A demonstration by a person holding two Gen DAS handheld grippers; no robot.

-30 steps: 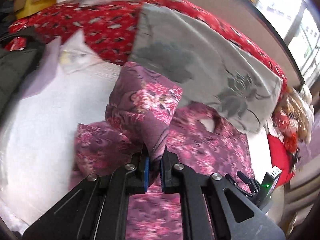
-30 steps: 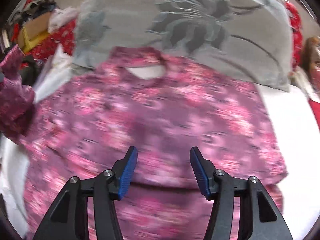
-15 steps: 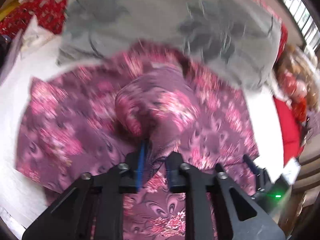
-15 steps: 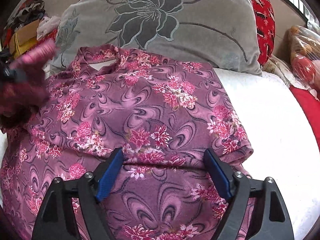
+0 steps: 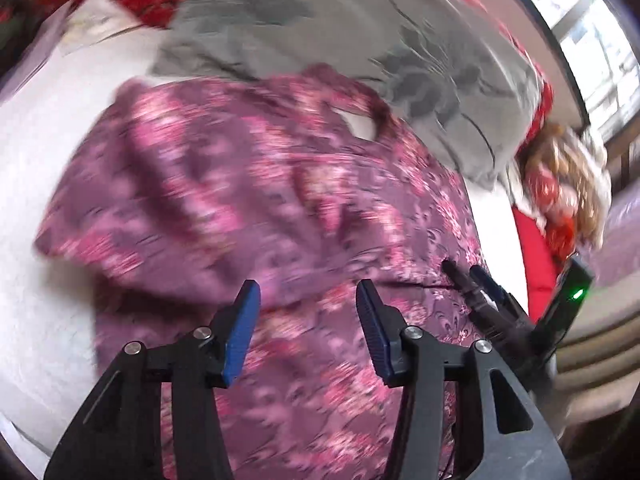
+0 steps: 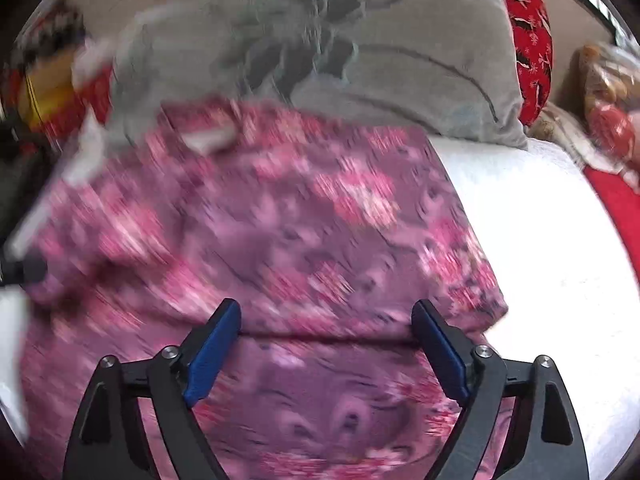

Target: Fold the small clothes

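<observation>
Purple floral blouse [image 5: 280, 208] lies flat on the white bedding [image 6: 540, 220], collar away from me, directly under my left gripper [image 5: 308, 320], whose empty jaws are opening, and my right gripper [image 6: 326, 354], spread wide over the folded edge.

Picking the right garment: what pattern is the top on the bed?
Purple with pink flowers; right wrist view.

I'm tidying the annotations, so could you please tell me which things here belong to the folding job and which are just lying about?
Belongs to the job:
- purple floral garment
- left gripper, jaws opening, nothing pinched
- right gripper, open

Just lying about:
- grey flower-print pillow
- red patterned cloth
- white bed sheet
</observation>
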